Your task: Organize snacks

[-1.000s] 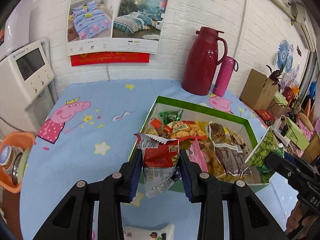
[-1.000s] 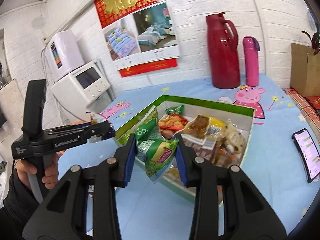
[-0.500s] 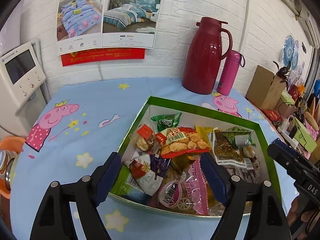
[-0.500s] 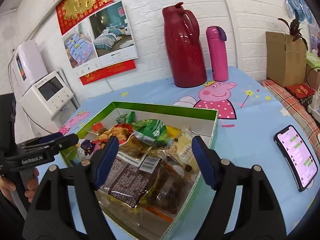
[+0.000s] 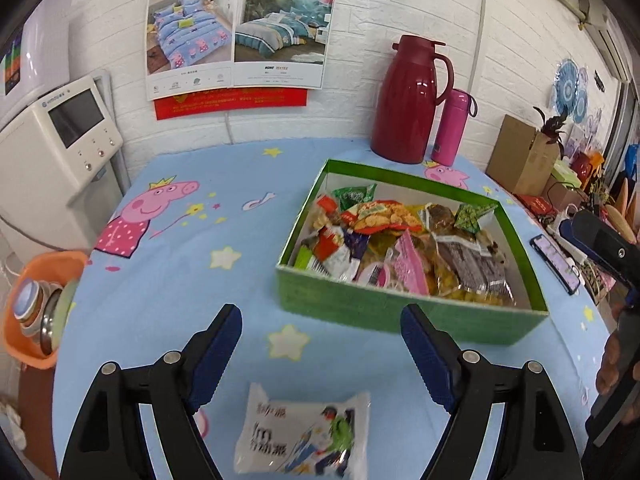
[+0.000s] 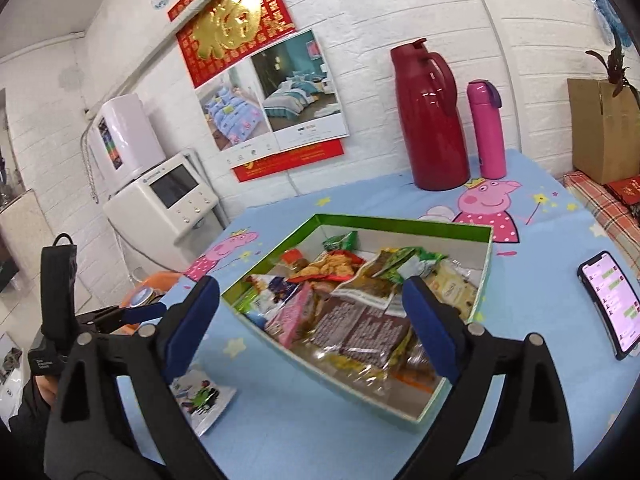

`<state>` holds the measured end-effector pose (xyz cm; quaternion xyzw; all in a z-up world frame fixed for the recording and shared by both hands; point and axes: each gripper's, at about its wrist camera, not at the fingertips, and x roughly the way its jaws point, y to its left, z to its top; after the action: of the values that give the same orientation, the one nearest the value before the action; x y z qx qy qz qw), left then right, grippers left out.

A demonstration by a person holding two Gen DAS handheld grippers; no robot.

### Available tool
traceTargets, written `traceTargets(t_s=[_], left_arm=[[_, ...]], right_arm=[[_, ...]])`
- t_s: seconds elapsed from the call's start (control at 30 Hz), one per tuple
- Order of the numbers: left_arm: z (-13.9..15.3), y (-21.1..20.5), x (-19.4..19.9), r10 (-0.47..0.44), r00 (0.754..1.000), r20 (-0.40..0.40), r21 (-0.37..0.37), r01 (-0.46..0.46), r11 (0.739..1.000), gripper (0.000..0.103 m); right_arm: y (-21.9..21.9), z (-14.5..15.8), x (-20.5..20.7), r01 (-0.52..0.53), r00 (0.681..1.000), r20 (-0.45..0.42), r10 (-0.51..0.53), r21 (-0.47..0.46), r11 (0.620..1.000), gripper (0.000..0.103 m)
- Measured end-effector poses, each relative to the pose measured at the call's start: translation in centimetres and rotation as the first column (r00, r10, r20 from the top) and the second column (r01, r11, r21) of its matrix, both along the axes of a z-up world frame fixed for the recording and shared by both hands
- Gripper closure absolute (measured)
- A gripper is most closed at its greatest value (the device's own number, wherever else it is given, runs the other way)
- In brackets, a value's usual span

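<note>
Both grippers had released their packets into the green box. Left gripper and right gripper stood spread, empty. Remaining white packet appeared light, soft, slippery; gripping across its middle was advisable.

We list: glossy plastic snack packets; matt green cardboard box; soft printed cloth over tabletop; shiny red jug.

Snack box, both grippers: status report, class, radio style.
Left gripper open, empty. Right gripper open, empty. Green box full of snacks; white packet loose on the tablecloth. Nothing in the way.
</note>
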<state>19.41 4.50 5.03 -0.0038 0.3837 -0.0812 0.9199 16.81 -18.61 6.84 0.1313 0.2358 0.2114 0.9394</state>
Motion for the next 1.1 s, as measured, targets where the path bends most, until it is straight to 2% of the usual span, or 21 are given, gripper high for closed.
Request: traceTargets(t_s=[0.13,0.23,0.3,0.4,0.47,0.57,0.8,0.9,0.93,1.0,1.03,1.1], left_arm=[[-1.3,2.7,-2.3,0.029,0.998,-0.049,0.027,-0.028,0.999,0.020],[-2.5,4.3,-3.1,0.052,0.995,-0.085,0.016,-0.051,0.999,0.020],[-3.6,5.2,-3.2,0.035,0.991,-0.127,-0.028,-0.039,0.999,0.020],[-5.2,5.8,-3.0,-0.016,0.982,-0.188,-0.117,-0.006,0.993,0.020],[-6.2,6.2,-2.7,-0.042,0.975,-0.217,-0.165,0.006,0.986,0.020],[-6.9,6.4,-2.6,-0.063,0.973,-0.224,-0.191,0.020,0.981,0.022],[-8.0,7.4,-1.3,-0.108,0.961,-0.254,-0.246,0.044,0.968,0.034],[-8.5,7.6,-0.6,-0.143,0.953,-0.267,-0.297,0.060,0.953,0.040],[-8.7,7.7,-0.5,-0.153,0.950,-0.271,-0.314,0.063,0.947,0.044],[-8.8,7.5,-0.4,-0.177,0.946,-0.272,-0.347,0.075,0.935,0.052],[-8.8,7.3,-0.4,-0.176,0.947,-0.270,-0.348,0.074,0.934,0.054],[-8.6,7.1,-0.9,-0.178,0.949,-0.261,-0.360,0.075,0.930,0.062]], right_arm=[[2.6,-2.5,-1.5,-0.092,0.991,-0.098,0.093,0.016,0.996,0.010],[4.5,-5.4,-1.6,-0.147,0.965,-0.211,0.156,0.060,0.987,0.010],[5.7,-7.0,-1.7,-0.166,0.945,-0.273,0.181,0.075,0.983,0.010],[7.6,-8.7,-2.0,-0.223,0.914,-0.320,0.248,0.113,0.968,0.012],[8.5,-9.3,-1.9,-0.256,0.895,-0.338,0.292,0.148,0.955,0.019],[9.5,-10.1,-1.4,-0.275,0.870,-0.373,0.323,0.178,0.945,0.029],[11.0,-12.0,0.1,-0.278,0.822,-0.442,0.360,0.241,0.930,0.045],[11.7,-12.3,0.8,-0.288,0.808,-0.450,0.380,0.261,0.921,0.050],[12.0,-12.5,1.2,-0.288,0.803,-0.457,0.381,0.263,0.921,0.051],[12.6,-13.1,1.6,-0.288,0.797,-0.463,0.389,0.275,0.917,0.059],[12.8,-13.2,1.8,-0.284,0.799,-0.463,0.383,0.271,0.920,0.067],[12.9,-13.2,1.9,-0.284,0.797,-0.466,0.384,0.272,0.919,0.069]])
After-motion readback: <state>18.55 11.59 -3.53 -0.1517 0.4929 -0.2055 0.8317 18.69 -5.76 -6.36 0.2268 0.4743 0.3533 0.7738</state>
